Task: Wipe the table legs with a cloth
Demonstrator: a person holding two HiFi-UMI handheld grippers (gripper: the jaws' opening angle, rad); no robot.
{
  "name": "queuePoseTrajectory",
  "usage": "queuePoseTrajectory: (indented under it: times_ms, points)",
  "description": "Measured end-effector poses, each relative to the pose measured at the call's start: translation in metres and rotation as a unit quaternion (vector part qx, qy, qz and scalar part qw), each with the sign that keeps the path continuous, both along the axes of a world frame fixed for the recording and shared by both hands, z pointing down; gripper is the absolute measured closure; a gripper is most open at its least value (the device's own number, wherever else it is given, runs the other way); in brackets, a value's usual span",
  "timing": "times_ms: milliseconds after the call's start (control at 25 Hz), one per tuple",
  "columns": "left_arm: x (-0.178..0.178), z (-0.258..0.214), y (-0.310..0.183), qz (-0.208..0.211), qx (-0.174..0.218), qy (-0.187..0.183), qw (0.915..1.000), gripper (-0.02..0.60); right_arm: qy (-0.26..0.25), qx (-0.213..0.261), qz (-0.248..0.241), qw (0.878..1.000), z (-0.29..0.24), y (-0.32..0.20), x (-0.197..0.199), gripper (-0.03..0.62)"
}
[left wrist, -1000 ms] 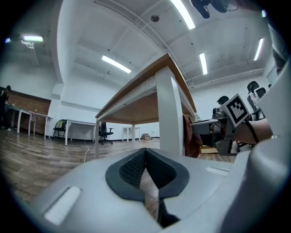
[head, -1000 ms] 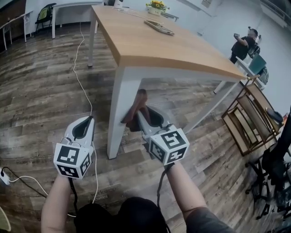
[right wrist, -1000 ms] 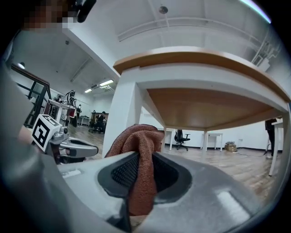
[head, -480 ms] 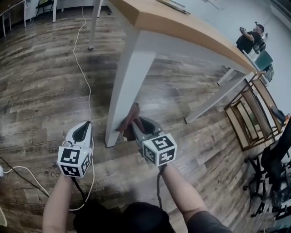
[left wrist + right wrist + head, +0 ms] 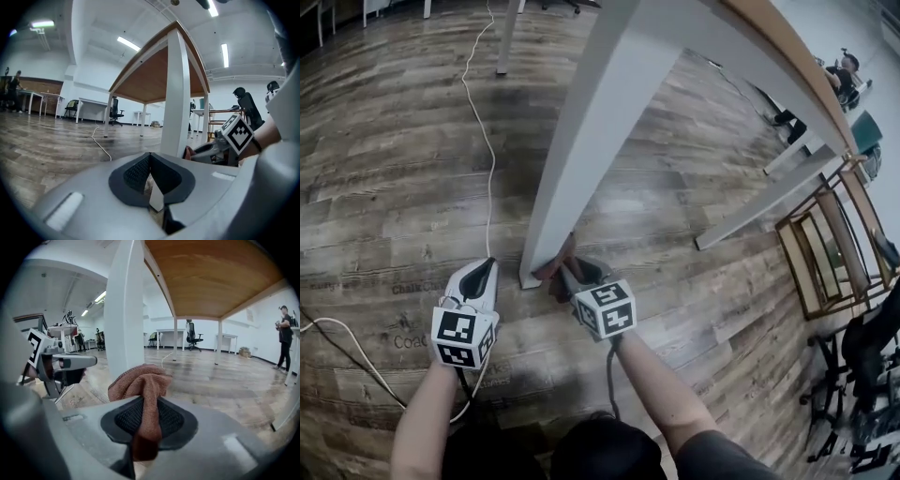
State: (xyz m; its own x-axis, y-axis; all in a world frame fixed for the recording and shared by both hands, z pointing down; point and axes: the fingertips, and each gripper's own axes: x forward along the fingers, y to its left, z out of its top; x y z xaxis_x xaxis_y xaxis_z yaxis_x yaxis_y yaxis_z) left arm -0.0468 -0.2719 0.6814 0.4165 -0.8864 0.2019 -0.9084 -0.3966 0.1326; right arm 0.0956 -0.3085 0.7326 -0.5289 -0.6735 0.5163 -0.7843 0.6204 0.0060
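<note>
The cloth (image 5: 140, 390), a rust-brown rag, is pinched in the closed jaws of the right gripper (image 5: 563, 273). It bunches out past the tips against the foot of the nearest table leg (image 5: 581, 141), low down where the leg meets the floor (image 5: 384, 178). In the head view that spot is at about 6 o'clock of the leg. The left gripper (image 5: 486, 265) hangs at 9 o'clock of the right one. Its jaws are drawn together on nothing, and it is clear of the leg.

We judge the step in hand to be the bottom of a stroke along this leg. To do it well, we should keep the rag's bunched face pressed flat on the white surface and work right into the corner at the floor. Then we should carry the rag round to the other faces, not repeat the same one. The clamp must stay firm so the rag does not drag out.

We count one cloth and two grippers. In the right gripper view there are four legs under this top: the near one, two at 12 o'clock beyond it, and one at 3 o'clock. One white cable (image 5: 485, 131) runs across the floor.
</note>
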Motion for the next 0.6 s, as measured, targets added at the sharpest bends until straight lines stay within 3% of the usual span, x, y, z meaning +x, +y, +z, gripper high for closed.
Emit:
queuePoseTrajectory:
  times_ms: [360, 600]
  points:
    - [-0.004, 0.044, 0.005, -0.015, -0.029, -0.034, 0.9989, 0.561, 0.021, -0.071, -0.042, 0.996, 0.093, 0.006, -0.005, 0.525]
    - [0.013, 0.031, 0.004, 0.007, -0.019, -0.057, 0.9981, 0.561, 0.021, -0.119, -0.053, 0.991, 0.116, 0.003, 0.014, 0.525]
